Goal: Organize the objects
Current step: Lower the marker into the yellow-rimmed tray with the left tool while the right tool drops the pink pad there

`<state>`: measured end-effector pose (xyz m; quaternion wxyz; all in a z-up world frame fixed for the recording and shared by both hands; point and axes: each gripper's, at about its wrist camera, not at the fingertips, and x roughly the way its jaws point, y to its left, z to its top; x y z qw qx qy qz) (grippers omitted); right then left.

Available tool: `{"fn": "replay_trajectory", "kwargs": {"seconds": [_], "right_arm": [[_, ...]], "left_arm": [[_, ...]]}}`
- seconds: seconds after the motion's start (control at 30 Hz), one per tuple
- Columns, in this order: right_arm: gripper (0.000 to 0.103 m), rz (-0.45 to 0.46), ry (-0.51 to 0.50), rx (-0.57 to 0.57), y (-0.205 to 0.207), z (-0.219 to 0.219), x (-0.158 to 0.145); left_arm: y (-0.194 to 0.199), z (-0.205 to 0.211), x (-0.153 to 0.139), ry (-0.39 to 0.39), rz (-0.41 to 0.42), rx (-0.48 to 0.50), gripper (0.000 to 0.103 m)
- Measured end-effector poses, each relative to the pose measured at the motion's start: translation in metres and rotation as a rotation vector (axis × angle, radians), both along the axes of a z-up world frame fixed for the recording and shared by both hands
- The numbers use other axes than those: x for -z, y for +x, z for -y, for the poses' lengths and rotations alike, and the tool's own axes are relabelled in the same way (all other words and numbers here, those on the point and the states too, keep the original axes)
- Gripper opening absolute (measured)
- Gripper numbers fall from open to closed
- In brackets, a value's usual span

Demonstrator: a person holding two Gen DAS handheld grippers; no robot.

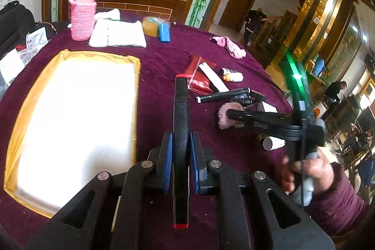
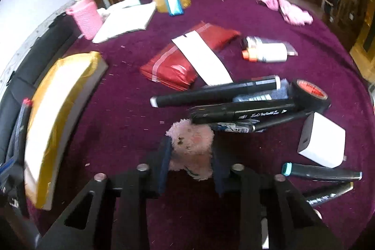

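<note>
My left gripper (image 1: pixel 181 144) is shut on a black marker with red ends (image 1: pixel 181 114), held above the purple tablecloth just right of the gold-rimmed white tray (image 1: pixel 70 123). My right gripper (image 2: pixel 191 151) is shut on a small pink plush bear (image 2: pixel 191 149); it also shows in the left wrist view (image 1: pixel 225 117), right of the left gripper. Several black markers (image 2: pixel 215 91) lie in a pile just beyond the bear, with a black tape roll (image 2: pixel 310 95) and a white charger block (image 2: pixel 322 139).
A red foil packet (image 2: pixel 173 67) with a white strip, a white tube (image 2: pixel 269 52), a pink cloth (image 2: pixel 288 7), a notebook (image 1: pixel 117 33), a tape roll (image 1: pixel 152 25), a blue case (image 1: pixel 164 32) and a pink knitted jar (image 1: pixel 82 15) lie on the round table. Chairs and people stand at the right.
</note>
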<state>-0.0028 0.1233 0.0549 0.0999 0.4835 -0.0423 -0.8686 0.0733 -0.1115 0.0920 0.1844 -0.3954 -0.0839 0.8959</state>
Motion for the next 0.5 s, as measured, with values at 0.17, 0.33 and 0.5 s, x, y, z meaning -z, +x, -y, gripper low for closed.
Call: {"fn": "replay_trajectory", "kwargs": {"seconds": [0.17, 0.33, 0.5], "right_arm": [[0.021, -0.083, -0.066, -0.117, 0.008, 0.034, -0.065], [0.021, -0.088, -0.129, -0.227, -0.021, 0.099, -0.102], [0.021, -0.019, -0.116, -0.235, -0.065, 0.159, -0.077]], "left_arm": [[-0.011, 0.029, -0.027, -0.002, -0.02, -0.019, 0.012], [-0.048, 0.054, -0.047, -0.056, -0.028, -0.065, 0.012], [-0.105, 0.074, -0.018, -0.067, 0.076, -0.13, 0.012]]}}
